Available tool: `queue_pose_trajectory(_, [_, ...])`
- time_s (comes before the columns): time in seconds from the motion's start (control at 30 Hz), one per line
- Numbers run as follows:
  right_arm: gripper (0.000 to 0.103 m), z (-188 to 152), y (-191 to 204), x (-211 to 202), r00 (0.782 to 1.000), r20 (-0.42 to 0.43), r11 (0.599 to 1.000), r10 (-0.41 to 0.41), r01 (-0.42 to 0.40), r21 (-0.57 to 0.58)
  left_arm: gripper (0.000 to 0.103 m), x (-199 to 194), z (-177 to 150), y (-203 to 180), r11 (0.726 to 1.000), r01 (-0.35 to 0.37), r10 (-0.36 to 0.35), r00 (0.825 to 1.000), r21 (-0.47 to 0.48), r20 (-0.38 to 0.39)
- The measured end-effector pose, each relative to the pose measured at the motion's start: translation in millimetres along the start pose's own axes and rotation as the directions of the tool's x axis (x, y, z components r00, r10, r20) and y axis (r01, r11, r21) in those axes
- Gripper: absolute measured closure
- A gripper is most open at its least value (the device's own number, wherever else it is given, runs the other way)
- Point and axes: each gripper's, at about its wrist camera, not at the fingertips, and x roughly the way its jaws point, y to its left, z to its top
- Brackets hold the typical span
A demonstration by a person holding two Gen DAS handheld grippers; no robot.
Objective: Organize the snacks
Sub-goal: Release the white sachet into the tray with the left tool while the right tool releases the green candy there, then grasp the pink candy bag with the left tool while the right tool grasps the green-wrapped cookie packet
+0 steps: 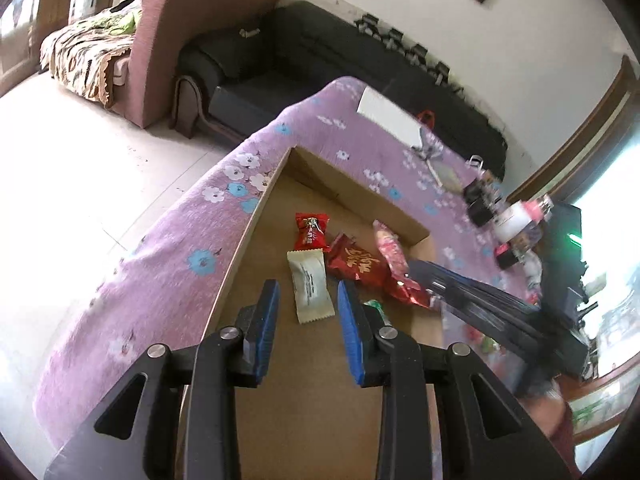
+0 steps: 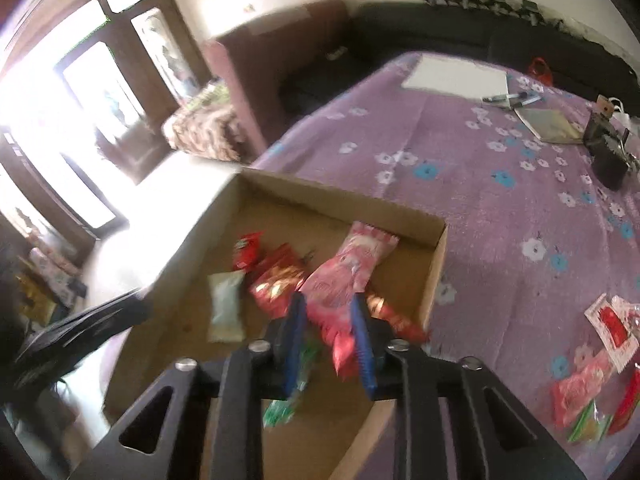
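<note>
A shallow cardboard box sits on the purple flowered cloth. Inside lie a white packet, a small red candy, a red-gold packet and a green packet. My left gripper hovers over the box, open, with nothing between its blue pads. My right gripper is shut on a pink packet, holding it over the box near its right wall. The same pink packet shows in the left wrist view. The picture is blurred.
Several loose snacks lie on the cloth to the right of the box. Farther back are white paper, pens, a notebook and a black object. A dark sofa stands behind the table.
</note>
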Motion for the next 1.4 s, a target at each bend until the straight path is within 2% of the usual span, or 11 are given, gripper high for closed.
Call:
queue_pose_trajectory(0.1, [0.082,10,2,29,0.998,-0.068,1.000,0.010,-0.009,0.013,0.074,-6,-3,3,1.000,0.008,-0.008,1.000,-0.017,0.010])
queue_pose_trajectory(0.23, [0.079,19,10,31,0.997,-0.037,0.998,0.061,-0.061,0.002,0.072,-12,-6,4,1.000,0.015,-0.014,1.000,-0.024,0.022])
queue_pose_trajectory(0.3, [0.079,16,14,8,0.997,0.029,0.997,0.071,-0.070,-0.017,0.072,-17,-8,0,1.000,0.027,-0.027,0.999,-0.013,0.043])
queue_pose_trajectory(0.37, [0.078,9,17,-16,0.996,0.079,0.998,0.045,-0.041,-0.054,0.043,-21,-12,-5,1.000,0.030,-0.029,0.998,-0.009,0.063])
queue_pose_trajectory(0.4, [0.078,4,16,-30,0.994,0.109,0.997,0.031,-0.023,-0.070,0.037,-24,-15,-8,1.000,0.024,-0.024,0.996,-0.007,0.081])
queue_pose_trajectory(0.57, [0.047,-37,-20,-108,0.965,0.259,0.994,-0.051,0.073,-0.075,0.035,-34,-26,-36,0.995,0.089,-0.094,0.990,0.054,0.107])
queue_pose_trajectory(0.63, [0.046,-55,-52,-132,0.952,0.287,0.993,-0.103,0.116,-0.029,0.035,-35,-32,-50,0.991,0.103,-0.111,0.989,0.083,0.095])
queue_pose_trajectory(0.8, [0.046,-92,-141,-153,0.943,0.221,0.964,-0.250,0.220,0.149,0.035,-28,-46,-90,0.979,0.144,-0.153,0.987,0.142,0.053])
queue_pose_trajectory(0.93, [0.048,-123,-193,-153,0.957,0.163,0.946,-0.242,0.194,0.261,0.035,-18,-59,-121,0.970,0.138,-0.145,0.989,0.202,0.021])
queue_pose_trajectory(1.07, [0.048,-130,-199,-133,0.974,0.130,0.967,-0.185,0.156,0.203,0.035,-9,-68,-148,0.960,0.134,-0.133,0.991,0.247,-0.020])
queue_pose_trajectory(1.4, [0.052,-132,-184,-84,0.977,0.121,0.985,-0.174,0.171,0.033,0.035,24,-72,-194,0.938,0.072,-0.047,0.996,0.339,-0.081])
